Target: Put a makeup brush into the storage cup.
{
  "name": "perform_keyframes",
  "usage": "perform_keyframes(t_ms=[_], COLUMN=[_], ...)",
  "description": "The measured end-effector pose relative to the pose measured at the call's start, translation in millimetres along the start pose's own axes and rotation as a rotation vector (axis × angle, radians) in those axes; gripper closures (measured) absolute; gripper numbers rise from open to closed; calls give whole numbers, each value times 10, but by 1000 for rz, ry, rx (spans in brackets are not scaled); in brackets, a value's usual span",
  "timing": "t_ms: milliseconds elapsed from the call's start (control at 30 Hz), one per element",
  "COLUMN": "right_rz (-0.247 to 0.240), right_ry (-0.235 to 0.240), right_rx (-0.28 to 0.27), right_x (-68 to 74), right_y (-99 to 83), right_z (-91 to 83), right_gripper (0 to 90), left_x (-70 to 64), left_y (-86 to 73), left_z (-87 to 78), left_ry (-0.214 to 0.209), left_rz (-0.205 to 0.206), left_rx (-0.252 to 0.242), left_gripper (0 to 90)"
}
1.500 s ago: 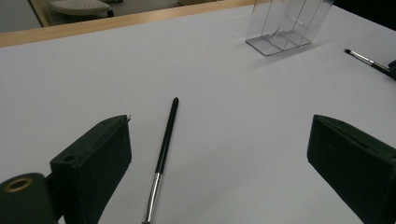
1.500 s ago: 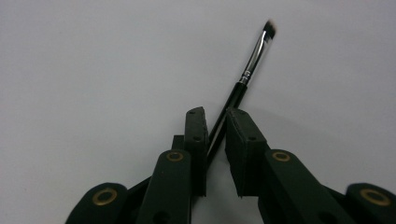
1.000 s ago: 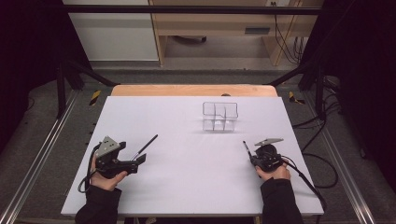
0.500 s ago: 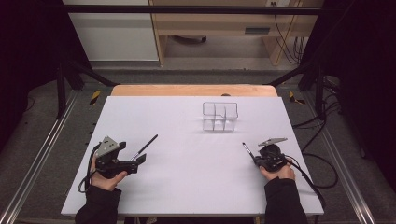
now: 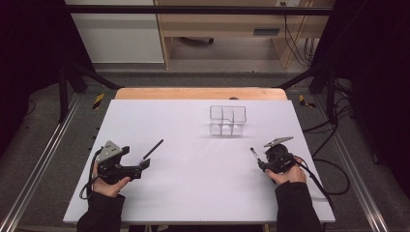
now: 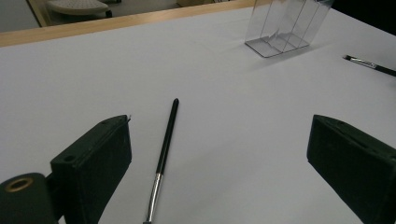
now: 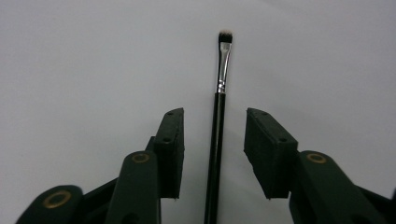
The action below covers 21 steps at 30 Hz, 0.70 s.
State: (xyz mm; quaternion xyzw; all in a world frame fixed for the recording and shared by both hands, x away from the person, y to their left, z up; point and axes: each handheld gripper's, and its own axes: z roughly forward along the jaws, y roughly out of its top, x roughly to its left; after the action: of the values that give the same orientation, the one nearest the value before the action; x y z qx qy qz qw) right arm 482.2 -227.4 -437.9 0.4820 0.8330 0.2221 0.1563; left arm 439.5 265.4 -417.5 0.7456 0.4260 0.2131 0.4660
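Right gripper (image 5: 261, 162), lower right of the high view, has crept slightly right and toward the near edge over the last second; its jaws stand apart, straddling the small brush (image 7: 217, 135) that lies flat on the table (image 5: 193, 193), not clamped yet. Left gripper (image 5: 140, 166) at lower left hasn't moved, jaws wide apart, with the long brush (image 6: 164, 154) lying between them. Both look lined up for pickup, clear organizer (image 5: 227, 120) at upper centre being the likely destination.

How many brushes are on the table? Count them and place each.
2. One brush lies between the left gripper's open jaws; the other brush lies between the right gripper's open jaws.
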Motion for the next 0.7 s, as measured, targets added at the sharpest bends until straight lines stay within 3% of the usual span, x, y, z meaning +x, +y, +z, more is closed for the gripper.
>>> perform_keyframes(t_ms=[300, 500, 700], right_rz=[-17, -8, -14], right_ry=[-3, 5, 16], right_rx=[136, 206, 234], right_x=[-32, -87, -84], right_y=[222, 290, 309], right_z=[110, 194, 251], right_gripper=[454, 525, 599], left_x=[2, 8, 7], left_y=[0, -3, -5], left_z=[-6, -1, 4], left_ry=[0, 1, 2], left_rz=[0, -2, 1], left_rx=[-2, 1, 4], left_gripper=[56, 56, 56])
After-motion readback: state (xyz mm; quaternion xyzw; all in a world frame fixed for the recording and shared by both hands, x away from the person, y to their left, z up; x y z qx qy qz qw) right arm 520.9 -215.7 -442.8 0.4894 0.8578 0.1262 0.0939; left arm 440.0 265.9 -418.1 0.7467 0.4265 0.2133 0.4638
